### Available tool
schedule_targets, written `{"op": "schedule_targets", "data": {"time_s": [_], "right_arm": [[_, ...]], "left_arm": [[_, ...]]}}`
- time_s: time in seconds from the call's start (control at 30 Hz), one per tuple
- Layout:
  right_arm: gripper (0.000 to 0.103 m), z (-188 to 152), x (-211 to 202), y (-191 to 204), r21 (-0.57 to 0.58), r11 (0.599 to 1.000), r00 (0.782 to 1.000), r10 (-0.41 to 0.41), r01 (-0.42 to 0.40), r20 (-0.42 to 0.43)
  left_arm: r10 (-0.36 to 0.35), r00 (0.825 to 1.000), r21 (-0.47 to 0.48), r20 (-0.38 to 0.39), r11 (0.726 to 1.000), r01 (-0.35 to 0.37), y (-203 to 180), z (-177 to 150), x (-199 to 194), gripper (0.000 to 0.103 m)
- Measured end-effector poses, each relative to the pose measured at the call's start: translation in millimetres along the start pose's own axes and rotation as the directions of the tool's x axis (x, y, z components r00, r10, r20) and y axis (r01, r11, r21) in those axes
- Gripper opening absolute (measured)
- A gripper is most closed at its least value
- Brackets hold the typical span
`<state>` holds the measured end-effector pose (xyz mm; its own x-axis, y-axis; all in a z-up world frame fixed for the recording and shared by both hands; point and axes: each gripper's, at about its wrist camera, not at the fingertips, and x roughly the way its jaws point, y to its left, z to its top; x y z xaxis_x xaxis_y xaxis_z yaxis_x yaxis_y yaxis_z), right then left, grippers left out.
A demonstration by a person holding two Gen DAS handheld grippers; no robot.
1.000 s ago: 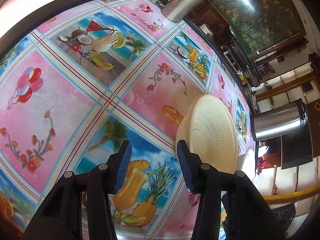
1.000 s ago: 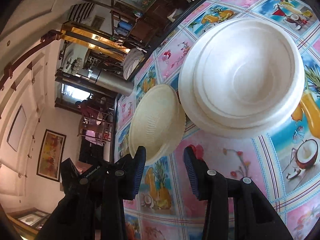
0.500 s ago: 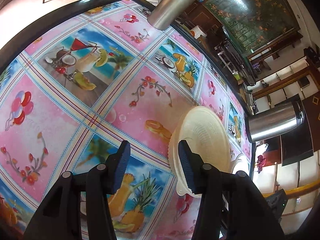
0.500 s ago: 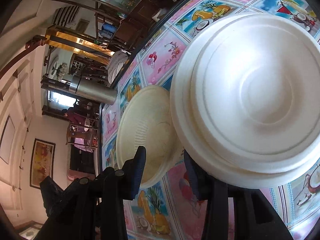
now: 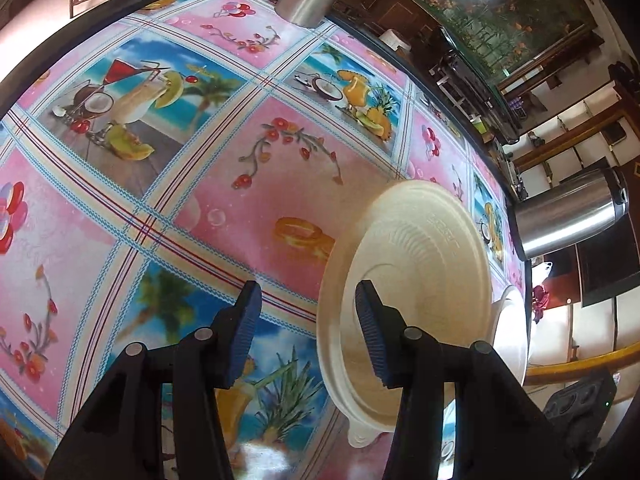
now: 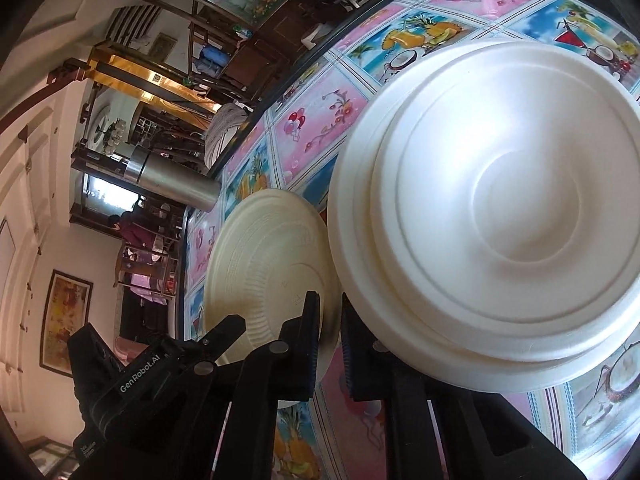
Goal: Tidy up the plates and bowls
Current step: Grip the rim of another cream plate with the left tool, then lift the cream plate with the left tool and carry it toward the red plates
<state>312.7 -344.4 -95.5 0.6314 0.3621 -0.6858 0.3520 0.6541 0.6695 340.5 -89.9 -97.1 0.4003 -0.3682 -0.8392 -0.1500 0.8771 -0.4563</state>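
In the left wrist view, the left gripper is pointing down at a table covered by a tablecloth printed with pink flower squares and tropical drink pictures. Its blue-padded jaws are standing partly apart, having just been closing a little, and nothing is pressed between them: the near rim of the cream plate is passing between the pads without touching either, with the right finger hanging over the plate's inner surface. The plate is lying on the right part of the cloth, near the table's dark far edge, with a steel flask standing just beyond that edge region to the right. A broad stretch of bare cloth is lying open to the left and ahead of the jaws. In the right wrist view, the right gripper is pinching the near rim of the same cream plate, its jaws having just been closing until almost together on that thin edge. Just to the right, a stack of white plates and bowls is sitting upside down, its rim touching or overlapping the cream plate's edge. A strip of free cloth is running below the stack.
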Motion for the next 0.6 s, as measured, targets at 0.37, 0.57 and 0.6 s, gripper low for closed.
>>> {"op": "schedule_targets", "data": {"time_s": [0.37,0.57,0.6], "right_arm": [[0.009,-8.1,-2.3,1.6,0.007,1.0,0.998,0.012,-0.012,-0.063],[0.008,-25.8,-5.7,2.8,-0.01,1.0,0.993,0.002,-0.003,-0.122],[0.008,-30.2,-7.3,2.6,-0.012,1.0,0.992,0.003,-0.005,-0.128]], "left_arm": [[0.032,0.999,0.029,-0.033,0.999,-0.031,19.8,-21.3,-18.0,0.021],[0.044,0.998,0.021,-0.046,0.999,-0.043,36.9,-39.7,-33.8,0.021],[0.043,0.998,0.019,-0.048,0.999,-0.042,39.8,-43.0,-36.3,0.021]]}}
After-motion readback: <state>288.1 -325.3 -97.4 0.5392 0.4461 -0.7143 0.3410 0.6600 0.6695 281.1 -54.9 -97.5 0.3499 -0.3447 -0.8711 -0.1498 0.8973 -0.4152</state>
